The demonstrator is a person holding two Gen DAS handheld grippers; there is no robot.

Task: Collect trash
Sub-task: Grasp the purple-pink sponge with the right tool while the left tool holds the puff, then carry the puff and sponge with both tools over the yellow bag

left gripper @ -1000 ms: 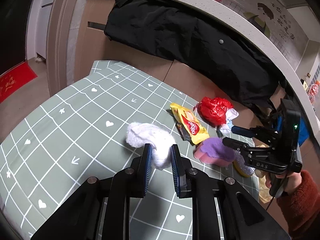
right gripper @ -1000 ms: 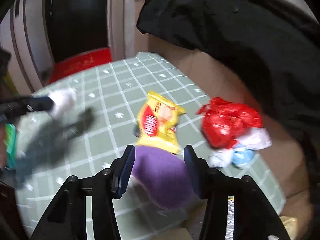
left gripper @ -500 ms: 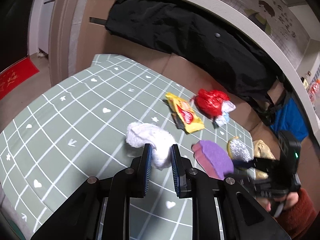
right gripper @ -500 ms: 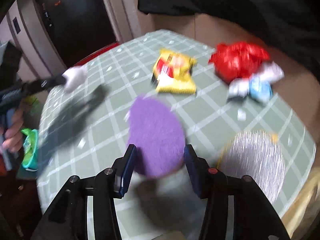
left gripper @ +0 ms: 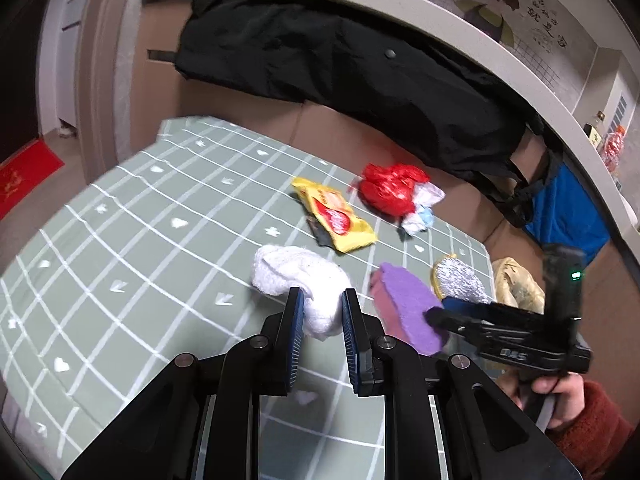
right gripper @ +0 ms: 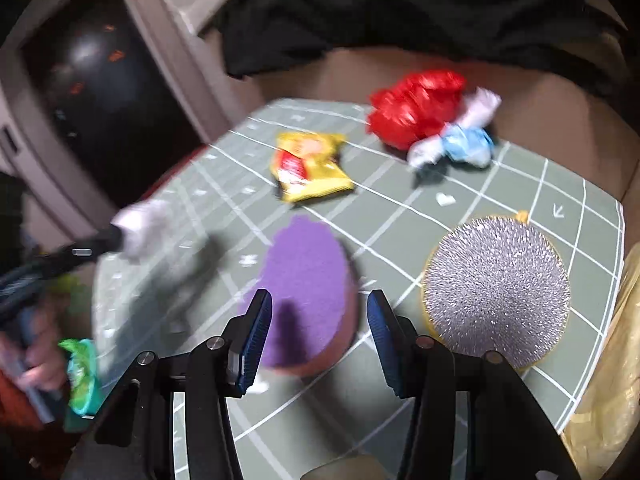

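Note:
My left gripper (left gripper: 320, 312) is shut on a white crumpled wad (left gripper: 296, 276) and holds it just above the green checked tablecloth (left gripper: 140, 220). The right wrist view shows that left gripper (right gripper: 116, 236) and the wad (right gripper: 144, 220) at the far left. My right gripper (right gripper: 318, 320) is open, and its fingers straddle the near end of a purple sponge (right gripper: 308, 276) that lies flat on the cloth; the pads stand clear of it. In the left wrist view the right gripper (left gripper: 440, 310) has its tips at the purple sponge (left gripper: 404, 312).
A yellow snack packet (left gripper: 336, 220), a red plastic bag (left gripper: 390, 192) and white and blue wrappers (left gripper: 422, 208) lie further back. A round silver scrubber (right gripper: 496, 288) lies right of the sponge, a yellowish bag (right gripper: 612, 360) past the table edge. A black coat (left gripper: 360, 68) hangs behind.
My right gripper rolled and sank towards the purple sponge, which now lies between its fingers. My left gripper drifted sideways with the white wad still in it.

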